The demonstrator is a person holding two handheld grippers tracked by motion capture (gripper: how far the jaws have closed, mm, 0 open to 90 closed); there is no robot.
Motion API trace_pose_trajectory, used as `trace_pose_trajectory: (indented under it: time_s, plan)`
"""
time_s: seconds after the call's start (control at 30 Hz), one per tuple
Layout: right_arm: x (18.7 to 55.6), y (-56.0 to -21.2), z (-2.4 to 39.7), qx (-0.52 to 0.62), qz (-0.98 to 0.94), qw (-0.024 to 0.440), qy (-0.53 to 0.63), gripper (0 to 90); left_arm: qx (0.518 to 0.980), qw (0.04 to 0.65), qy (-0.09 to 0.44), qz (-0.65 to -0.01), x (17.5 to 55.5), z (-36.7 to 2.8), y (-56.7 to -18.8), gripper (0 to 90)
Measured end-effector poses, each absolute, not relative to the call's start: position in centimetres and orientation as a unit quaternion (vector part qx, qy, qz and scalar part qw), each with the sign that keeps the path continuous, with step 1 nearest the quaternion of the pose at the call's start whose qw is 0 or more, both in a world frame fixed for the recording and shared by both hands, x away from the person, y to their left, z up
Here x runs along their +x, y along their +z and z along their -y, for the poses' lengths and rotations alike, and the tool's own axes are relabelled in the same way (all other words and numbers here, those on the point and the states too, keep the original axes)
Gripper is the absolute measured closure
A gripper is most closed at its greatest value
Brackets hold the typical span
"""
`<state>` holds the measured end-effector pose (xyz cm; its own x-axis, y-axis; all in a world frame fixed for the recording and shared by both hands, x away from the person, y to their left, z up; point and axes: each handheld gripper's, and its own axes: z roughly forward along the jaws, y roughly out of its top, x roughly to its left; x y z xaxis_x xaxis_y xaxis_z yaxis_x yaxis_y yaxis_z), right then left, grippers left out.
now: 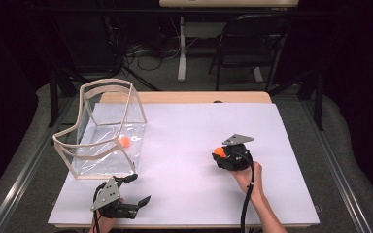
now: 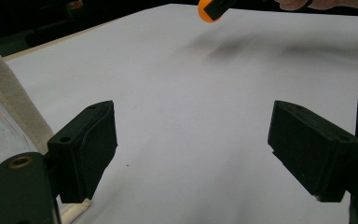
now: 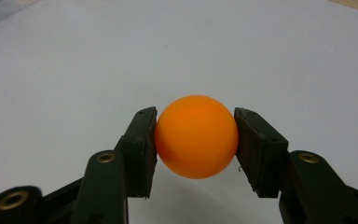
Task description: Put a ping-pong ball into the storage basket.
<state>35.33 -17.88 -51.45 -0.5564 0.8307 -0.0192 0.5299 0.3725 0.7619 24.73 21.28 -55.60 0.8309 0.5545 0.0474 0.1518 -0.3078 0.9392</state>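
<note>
Because the orange ping-pong ball [image 3: 196,136] is smooth and round, pinched only at its two sides by the right hand-held gripper [image 1: 222,154] just above the white desk [image 1: 189,141], it could squirt out and roll off if the squeeze slackens or the hand jerks. Off to the left, the clear bin [image 1: 102,131] with a pale rim holds another orange ball [image 1: 124,141]. Beside that bin, the left hand-held gripper [image 1: 135,188] gapes wide, empty.
</note>
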Motion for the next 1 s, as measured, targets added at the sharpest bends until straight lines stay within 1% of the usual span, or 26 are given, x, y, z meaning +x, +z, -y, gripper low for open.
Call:
trace_pose_trajectory:
  time_s: [1.0]
  plan:
    - [36.2, -51.1, 13.6, 0.377, -0.825, 0.190, 0.376, 51.1, 0.787, 0.544, 0.184, -0.224, 24.8, -21.4, -55.6, 15.7]
